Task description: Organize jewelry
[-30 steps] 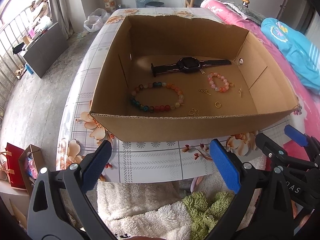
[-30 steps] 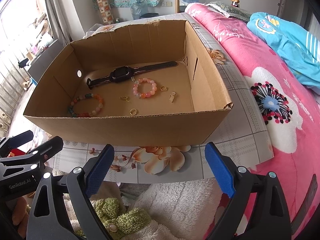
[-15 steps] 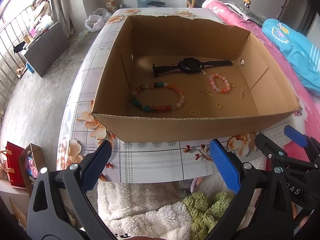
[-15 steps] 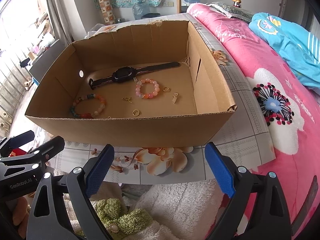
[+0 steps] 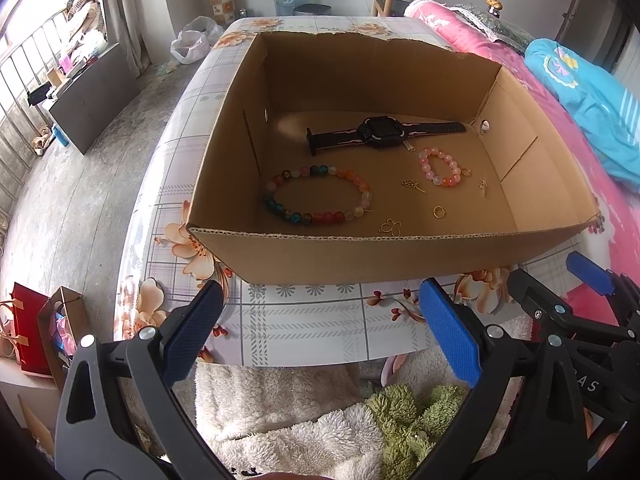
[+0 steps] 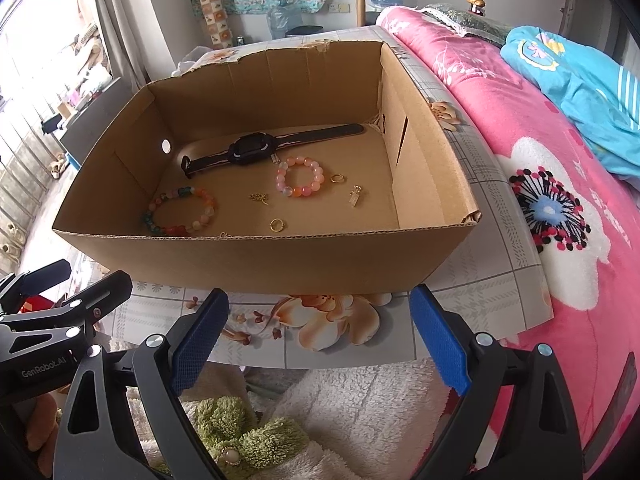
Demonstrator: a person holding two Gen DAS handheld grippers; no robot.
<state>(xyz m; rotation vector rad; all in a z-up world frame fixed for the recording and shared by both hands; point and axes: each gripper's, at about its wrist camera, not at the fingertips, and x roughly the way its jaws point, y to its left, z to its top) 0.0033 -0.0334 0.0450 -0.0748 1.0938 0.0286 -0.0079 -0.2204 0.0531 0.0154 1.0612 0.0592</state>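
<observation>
An open cardboard box (image 5: 360,256) (image 6: 260,264) stands on a floral table. Inside lie a black watch (image 5: 380,132) (image 6: 248,152), a large multicoloured bead bracelet (image 5: 316,196) (image 6: 180,212), a small pink bead bracelet (image 5: 440,168) (image 6: 300,178), a gold ring (image 5: 439,211) (image 6: 277,225), a butterfly charm (image 5: 390,227) and other small gold pieces (image 6: 354,197). My left gripper (image 5: 320,328) and right gripper (image 6: 320,332) are both open and empty, in front of the box's near wall, over the table's front edge.
The table (image 5: 304,320) has a floral tablecloth. A pink bed (image 6: 560,200) with a blue blanket lies to the right. White and green fluffy fabric (image 5: 340,412) lies below the grippers. Bags (image 5: 36,332) stand on the floor at left.
Both grippers have shifted slightly, so the box sits a little lower in both views. Nothing in the box has moved; both grippers stay open.
</observation>
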